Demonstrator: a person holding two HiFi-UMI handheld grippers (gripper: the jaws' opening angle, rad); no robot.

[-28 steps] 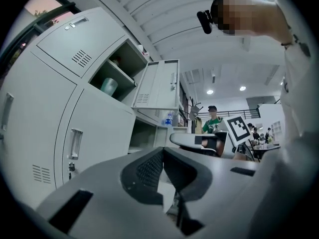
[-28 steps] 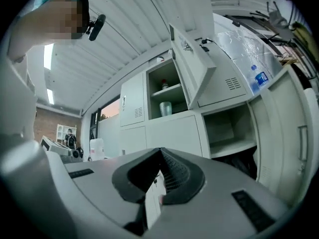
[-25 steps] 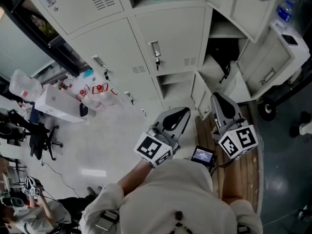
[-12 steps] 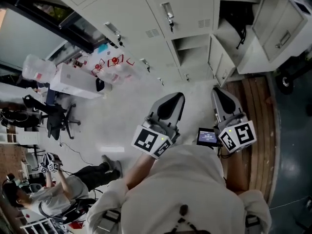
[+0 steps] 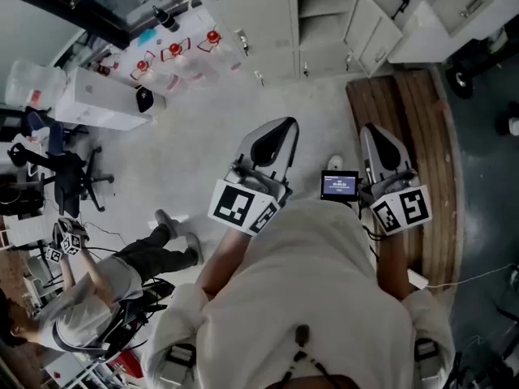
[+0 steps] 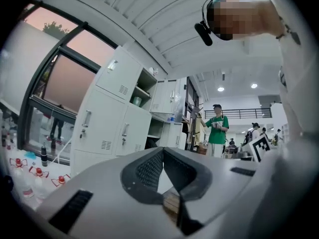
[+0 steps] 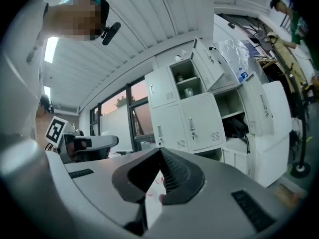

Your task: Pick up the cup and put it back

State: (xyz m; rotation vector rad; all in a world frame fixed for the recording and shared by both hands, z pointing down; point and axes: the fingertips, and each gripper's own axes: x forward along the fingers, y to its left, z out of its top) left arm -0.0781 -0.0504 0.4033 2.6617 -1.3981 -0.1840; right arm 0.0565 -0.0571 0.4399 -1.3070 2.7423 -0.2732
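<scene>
**Both grippers closed and empty; you now stand back from the lockers**

Compared with a second ago, the bank of white metal lockers (image 5: 324, 6) has slid to the top edge of the head view. More pale floor (image 5: 203, 128) now lies between the lockers and you, so you have drawn back from them.

The left gripper (image 5: 285, 125) and the right gripper (image 5: 370, 130) sit side by side, level and pointing toward the lockers. Each has its jaws closed tip to tip with nothing between them.

Neither gripper holds the cup. Judge the put-back as done, or return to the lockers for another pick.

The head view cuts off the upper locker compartments and shows no cup. The right gripper view shows the small pale-green cup (image 7: 188, 92) standing on a shelf in an open upper compartment of the lockers, well apart from both grippers. The left gripper view shows that same compartment, and it alone shows a person in a green shirt (image 6: 217, 131) beyond the lockers' far end.
</scene>
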